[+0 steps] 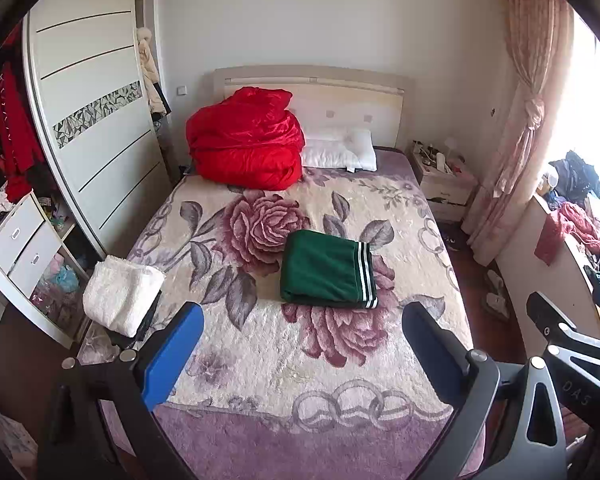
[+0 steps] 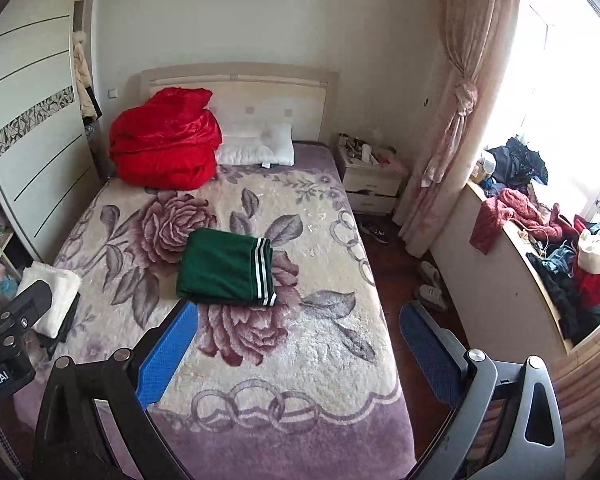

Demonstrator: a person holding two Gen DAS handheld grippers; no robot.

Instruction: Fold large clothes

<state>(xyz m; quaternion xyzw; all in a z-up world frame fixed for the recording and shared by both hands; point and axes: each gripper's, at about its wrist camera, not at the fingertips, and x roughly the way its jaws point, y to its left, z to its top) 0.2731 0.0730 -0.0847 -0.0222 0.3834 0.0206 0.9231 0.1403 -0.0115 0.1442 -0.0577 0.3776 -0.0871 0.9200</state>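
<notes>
On the bed [image 1: 260, 360], a folded green garment [image 1: 328, 270] — both hand-held grippers [image 1: 300, 356] [image 2: 296, 356] gape empty.

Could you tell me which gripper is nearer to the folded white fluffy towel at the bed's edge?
Left. The left gripper hangs open just beside the folded white fluffy towel, its blue finger close to it; the right gripper, also open, sits farther over toward the window side.

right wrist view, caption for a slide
Open right hand-held gripper above bed with folded green garment.
</notes>
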